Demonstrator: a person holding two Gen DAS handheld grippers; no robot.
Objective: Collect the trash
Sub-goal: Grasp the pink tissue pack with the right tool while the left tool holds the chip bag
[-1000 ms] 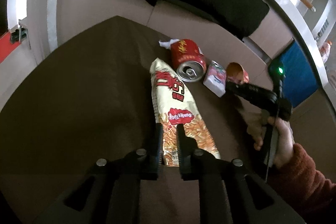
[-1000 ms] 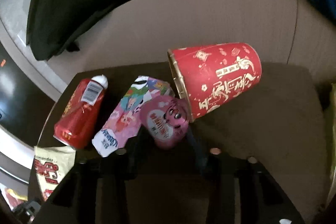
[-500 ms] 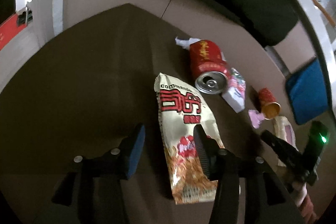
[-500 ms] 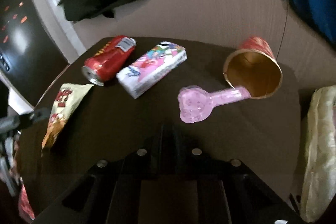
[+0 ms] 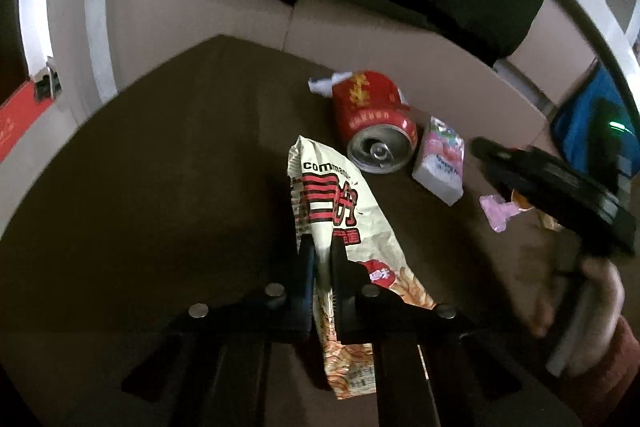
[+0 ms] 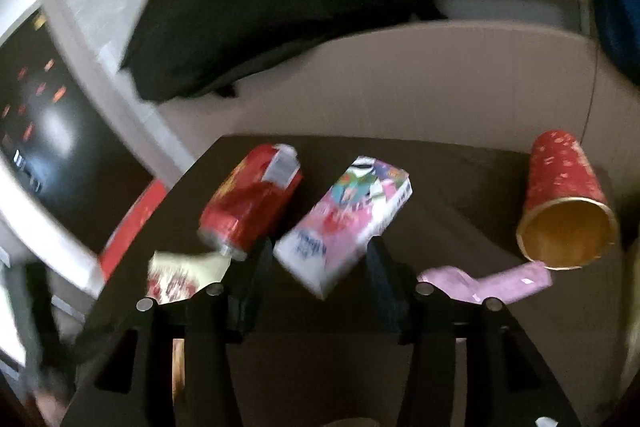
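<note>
Both fingers pairs: left (image 5: 320, 259) pinching snack bag (image 5: 340, 211) edge, right (image 6: 316, 267) wide around tissue pack (image 6: 344, 219).

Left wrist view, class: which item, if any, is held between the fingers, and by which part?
The left gripper is shut on the snack bag, pinching its left side edge about midway along the bag. The right gripper is open and holds nothing.

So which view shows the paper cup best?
The right wrist view: the red paper cup lies on its side, gold interior fully visible. In the left wrist view the right gripper hides nearly all of it.
</note>
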